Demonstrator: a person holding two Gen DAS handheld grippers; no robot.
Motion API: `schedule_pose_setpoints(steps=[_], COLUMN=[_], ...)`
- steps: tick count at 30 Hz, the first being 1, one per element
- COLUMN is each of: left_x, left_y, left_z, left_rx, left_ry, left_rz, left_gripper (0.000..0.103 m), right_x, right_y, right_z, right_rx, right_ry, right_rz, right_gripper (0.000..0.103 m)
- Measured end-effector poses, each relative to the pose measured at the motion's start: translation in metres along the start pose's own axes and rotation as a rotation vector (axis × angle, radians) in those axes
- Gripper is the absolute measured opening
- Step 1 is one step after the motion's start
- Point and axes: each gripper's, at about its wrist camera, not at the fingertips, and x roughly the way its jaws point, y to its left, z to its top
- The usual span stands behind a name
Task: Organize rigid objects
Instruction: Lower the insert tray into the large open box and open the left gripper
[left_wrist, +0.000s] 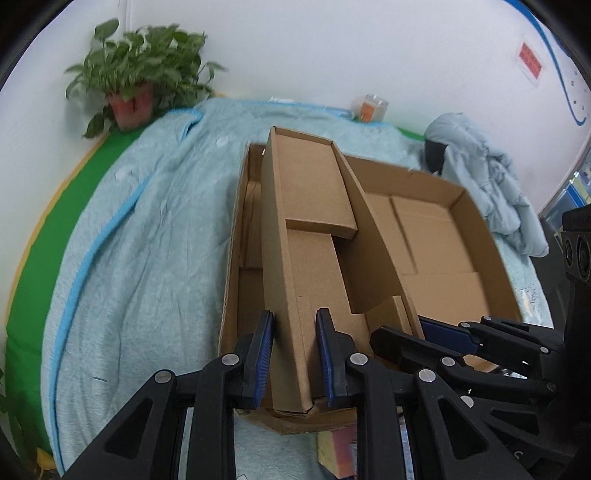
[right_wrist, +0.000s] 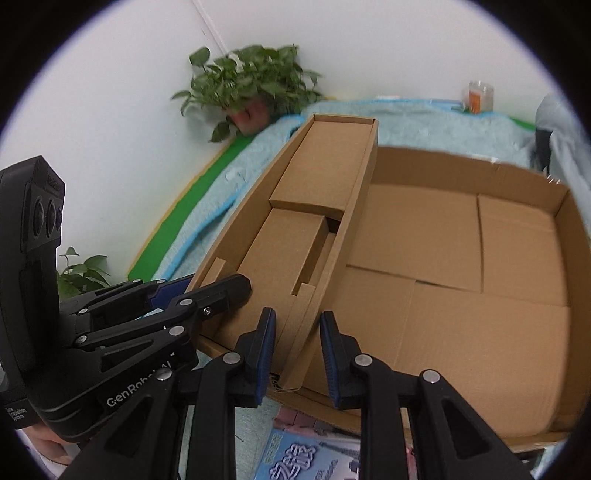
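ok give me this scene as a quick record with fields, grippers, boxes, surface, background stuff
left gripper: fingers either side of the narrow box's left wall, near end
right gripper: fingers either side of the narrow box's right wall, near end
grip state: cannot tell whether the pads press the walls
narrow box: open-topped cardboard, tilted, inside the large box at its left side
large box: shallow open cardboard tray
surface: light blue blanket
background: potted plant, clear jar

White wall (left_wrist: 295, 48), potted plant (left_wrist: 136, 85)
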Motion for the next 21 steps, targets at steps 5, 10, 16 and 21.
schedule_pose_setpoints(steps=[5, 10, 16, 21], left_x=[0.046, 0.043, -0.010, -0.045], left_y=[0.024, 0.030, 0.024, 0.017], left_z=[-0.015, -0.031, -0.053, -0.068], left_rx=[-0.012, 0.003, 0.000, 0.031], left_ry=[0.054, 0.036, -0.066, -0.177], left_rz=[0.037, 0.069, 0.026, 0.111], left_gripper=[0.018, 0.016, 0.023, 0.070], right_x=[0.040, 0.054, 0.071, 0.024], right_y=[-0.008, -0.005, -0.002, 0.004], right_z=[-0.003, -0.002, -0.008, -0.024], right_rx=[0.034, 0.043, 0.028, -0.049], right_ry=[0.083, 0.124, 0.161, 0.052], right_rz=[0.018, 0.023, 0.016, -0.041], right_gripper=[0.024, 0.024, 0.028, 0.043])
